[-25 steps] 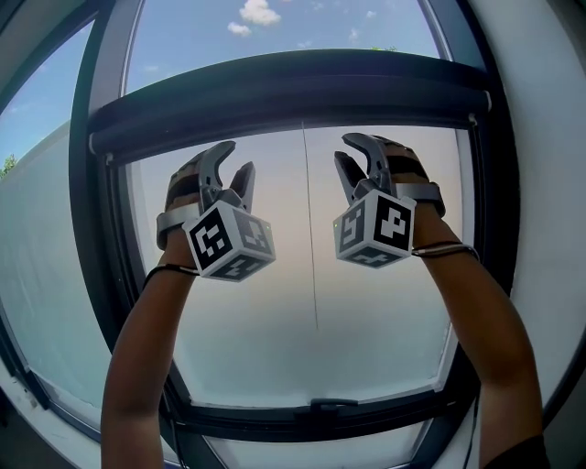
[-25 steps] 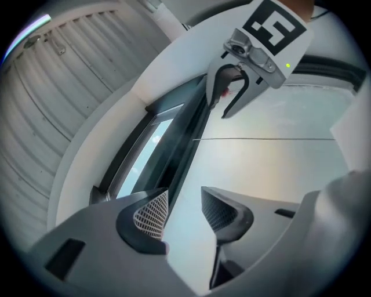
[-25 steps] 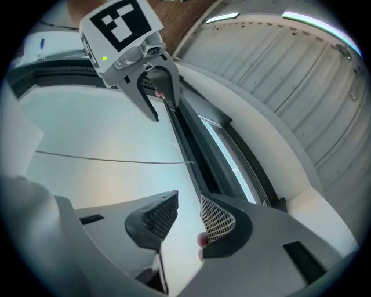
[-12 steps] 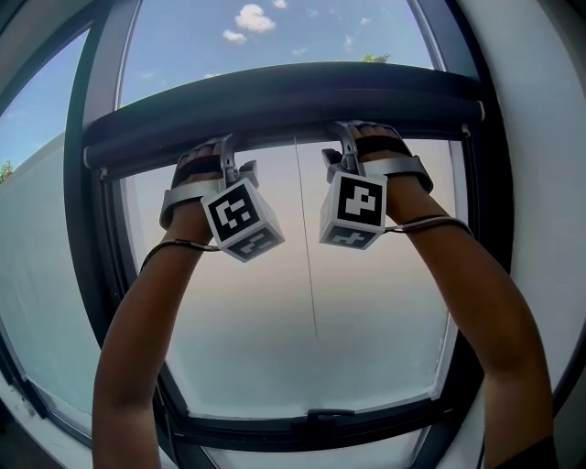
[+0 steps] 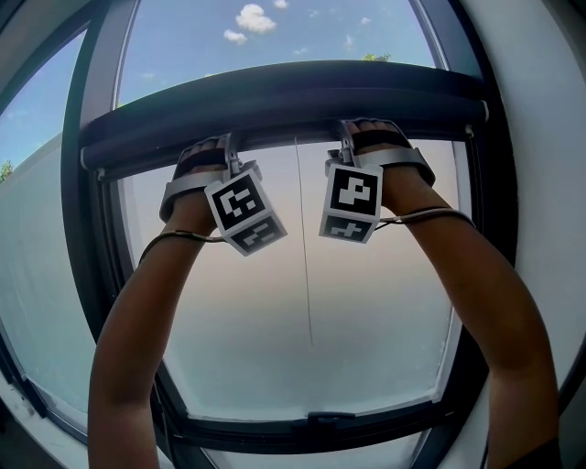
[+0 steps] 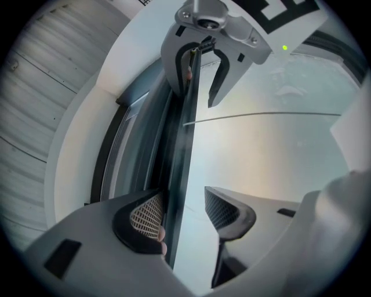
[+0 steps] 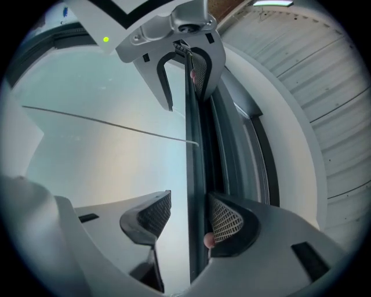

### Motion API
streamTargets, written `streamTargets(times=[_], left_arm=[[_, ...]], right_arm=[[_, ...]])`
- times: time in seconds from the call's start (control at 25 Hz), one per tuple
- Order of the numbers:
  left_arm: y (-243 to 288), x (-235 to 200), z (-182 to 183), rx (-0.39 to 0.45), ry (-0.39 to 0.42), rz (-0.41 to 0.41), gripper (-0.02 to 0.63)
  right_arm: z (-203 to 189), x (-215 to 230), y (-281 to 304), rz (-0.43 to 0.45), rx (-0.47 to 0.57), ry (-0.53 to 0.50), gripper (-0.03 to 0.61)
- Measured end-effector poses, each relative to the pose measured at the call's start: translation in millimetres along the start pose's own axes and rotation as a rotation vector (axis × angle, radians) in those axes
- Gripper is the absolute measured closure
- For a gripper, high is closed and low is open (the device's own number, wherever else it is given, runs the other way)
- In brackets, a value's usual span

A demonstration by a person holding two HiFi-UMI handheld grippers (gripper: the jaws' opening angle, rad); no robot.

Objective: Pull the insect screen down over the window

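Both sets of jaws just opening, now spread wide. Left gripper (image 6: 184,212) straddles screen bar (image 5: 284,96), its thin edge between my pads. Right gripper (image 7: 188,216) same. Nothing pinched yet. Screen rolled up ahead of fingertips, window (image 5: 366,302) uncovered below my wrists. Risks: shallow bite, so pads slip off on pull; uneven tug, so bar skews and jams.

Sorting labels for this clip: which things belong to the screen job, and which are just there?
Job: screen bar; left gripper and right gripper, jaws just opened wider, bar between them; window frame.
Just there: hanging cord; window handle; clouds.
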State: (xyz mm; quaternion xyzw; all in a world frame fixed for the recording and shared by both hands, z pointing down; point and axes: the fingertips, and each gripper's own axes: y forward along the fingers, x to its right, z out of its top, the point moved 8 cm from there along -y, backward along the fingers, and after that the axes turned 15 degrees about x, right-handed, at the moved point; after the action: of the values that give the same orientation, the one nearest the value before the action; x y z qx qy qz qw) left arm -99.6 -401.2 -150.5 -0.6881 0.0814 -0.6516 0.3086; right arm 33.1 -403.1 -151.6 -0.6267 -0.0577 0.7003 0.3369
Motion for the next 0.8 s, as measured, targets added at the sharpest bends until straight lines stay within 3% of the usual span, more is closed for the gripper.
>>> streamTargets(times=[0.12,0.24,0.48,0.8], left_arm=[[0.7,0.5,-0.4,-0.005,0.054,-0.026,0.417],[-1.0,0.2,-1.5,-0.014,0.098,-0.102,0.408],[-4.0,-5.5,-3.8,-0.017,0.075,-0.208,0.409],[-12.1,-1.6,0.7,-0.03,0.04,-0.335,0.41]], right_arm=[[1.0,1.9,0.0,0.019,-0.001,0.006,0.4],[0.8,2.6,-0.5,0.065,-0.011,-0.009,0.4],[3.6,5.1,-2.8,0.156,-0.036,-0.032,0.4],[6.3,0.2,-14.4,0.267,-0.04,0.012,0.4]])
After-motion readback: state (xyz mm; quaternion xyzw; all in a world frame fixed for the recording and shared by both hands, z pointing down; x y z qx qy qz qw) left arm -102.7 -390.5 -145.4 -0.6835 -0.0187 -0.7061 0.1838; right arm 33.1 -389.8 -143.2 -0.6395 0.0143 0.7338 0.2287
